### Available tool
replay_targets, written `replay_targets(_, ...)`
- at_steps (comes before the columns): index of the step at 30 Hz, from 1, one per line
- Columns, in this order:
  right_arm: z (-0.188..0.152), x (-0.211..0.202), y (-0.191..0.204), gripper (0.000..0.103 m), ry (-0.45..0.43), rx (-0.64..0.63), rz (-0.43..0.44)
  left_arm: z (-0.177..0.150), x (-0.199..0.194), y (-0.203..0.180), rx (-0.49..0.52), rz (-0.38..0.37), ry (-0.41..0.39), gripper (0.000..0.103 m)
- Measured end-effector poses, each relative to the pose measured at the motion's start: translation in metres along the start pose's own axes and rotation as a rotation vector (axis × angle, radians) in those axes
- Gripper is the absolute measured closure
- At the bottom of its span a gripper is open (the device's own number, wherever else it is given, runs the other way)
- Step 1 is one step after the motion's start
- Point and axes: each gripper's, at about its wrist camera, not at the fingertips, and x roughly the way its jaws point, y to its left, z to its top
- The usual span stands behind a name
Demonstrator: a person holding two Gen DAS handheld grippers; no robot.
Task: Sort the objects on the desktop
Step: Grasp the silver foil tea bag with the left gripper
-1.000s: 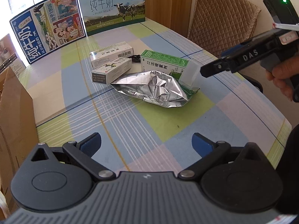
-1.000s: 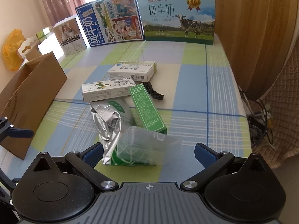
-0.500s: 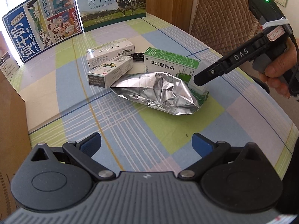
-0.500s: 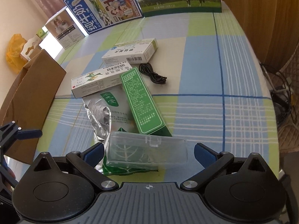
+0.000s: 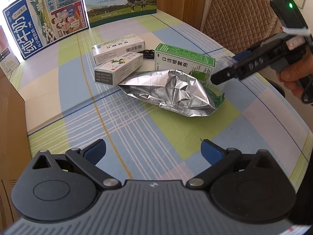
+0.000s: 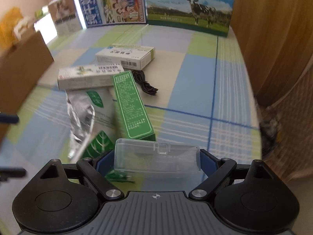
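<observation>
A clear plastic case (image 6: 156, 158) lies crosswise between the blue pads of my right gripper (image 6: 156, 161). The jaws are closing, the pads touch both of its ends, and it stays sharp while the table behind blurs. From the left wrist view the right gripper (image 5: 230, 72) hangs over the near end of the green box (image 5: 183, 60), beside the crumpled silver foil pouch (image 5: 172, 92). Two white medicine boxes (image 5: 119, 48) (image 5: 117, 68) lie behind the pouch. My left gripper (image 5: 153, 150) is open over bare tablecloth, nothing between its fingers.
A coiled black cable (image 6: 144, 82) lies right of the green box. A brown cardboard box (image 5: 9, 117) stands at the table's left edge. Milk cartons (image 5: 121, 0) line the back edge. A quilted chair (image 5: 238, 17) and a wooden panel stand at the right.
The right gripper has come down and rolled level, and its pads have closed in on the clear case. The left gripper has drifted slightly closer to the pile.
</observation>
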Motion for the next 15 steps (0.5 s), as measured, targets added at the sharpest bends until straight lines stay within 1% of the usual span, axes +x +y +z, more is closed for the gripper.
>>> replay_targets(2, -0.004, 0.003, 0.01, 0.015, -0.016, -0.066, -0.051, -0.001, -0.001, 0.001, -0.003, -0.001, -0.002, 0.002)
replay_targets(5, -0.009, 0.008, 0.025, 0.015, -0.023, -0.134, -0.082, -0.001, -0.003, 0.003, -0.006, 0.003, -0.003, 0.002)
replay_targets(9, -0.013, 0.008, 0.035, 0.015, -0.022, -0.136, -0.021, 0.0, -0.007, 0.007, -0.015, 0.011, -0.009, 0.002)
replay_targets(13, -0.02, 0.003, 0.057, 0.015, -0.014, -0.176, 0.049, 0.002, -0.013, 0.013, -0.046, 0.007, -0.026, 0.002)
replay_targets(15, -0.023, 0.0, 0.062, 0.015, -0.007, -0.187, 0.08, 0.003, -0.015, 0.015, -0.064, 0.0, -0.033, 0.002)
